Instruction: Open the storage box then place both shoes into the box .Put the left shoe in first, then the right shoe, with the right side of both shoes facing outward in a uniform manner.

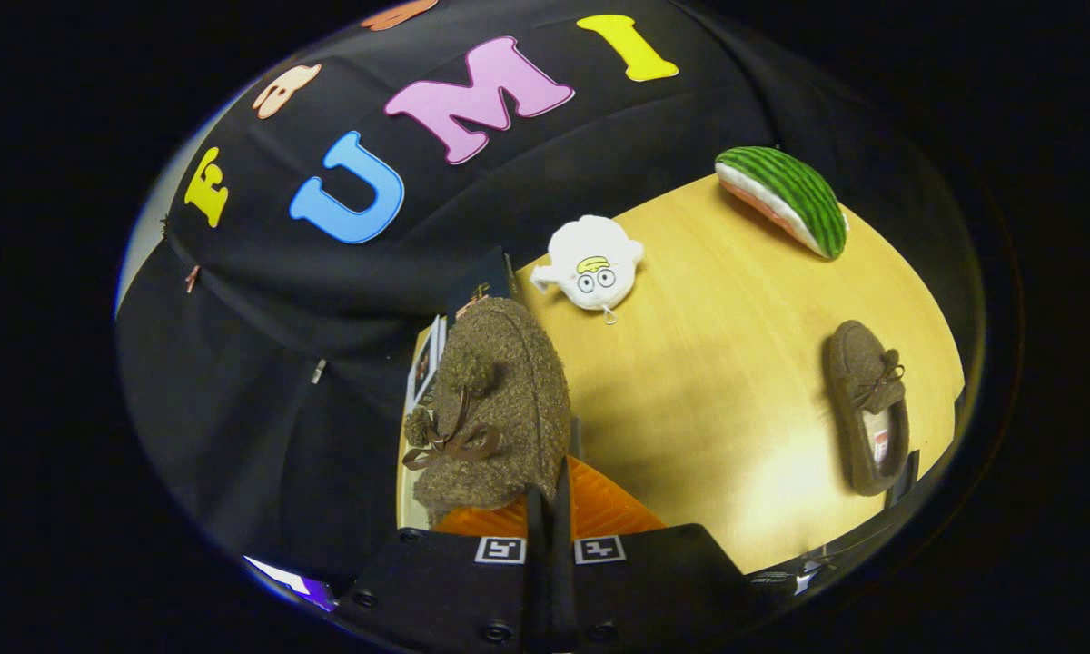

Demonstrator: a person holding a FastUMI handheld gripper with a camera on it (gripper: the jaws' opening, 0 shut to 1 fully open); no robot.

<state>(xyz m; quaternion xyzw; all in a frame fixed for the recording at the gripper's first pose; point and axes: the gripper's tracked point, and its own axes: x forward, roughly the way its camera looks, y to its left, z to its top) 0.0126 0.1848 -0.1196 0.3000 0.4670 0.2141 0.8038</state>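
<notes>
Holding one fuzzy brown shoe [495,409], you are carrying it with the jaws [549,509] pressed together on its edge; which shoe it is cannot be told. The shoe is looking soft, light and floppy, so you are gripping the firmer rim near the sole. The second shoe [867,409] is lying well apart on the smooth wooden counter [736,363], near a plush toy [592,263] and a watermelon cushion [786,200]. The storage box cannot be clearly identified.
</notes>
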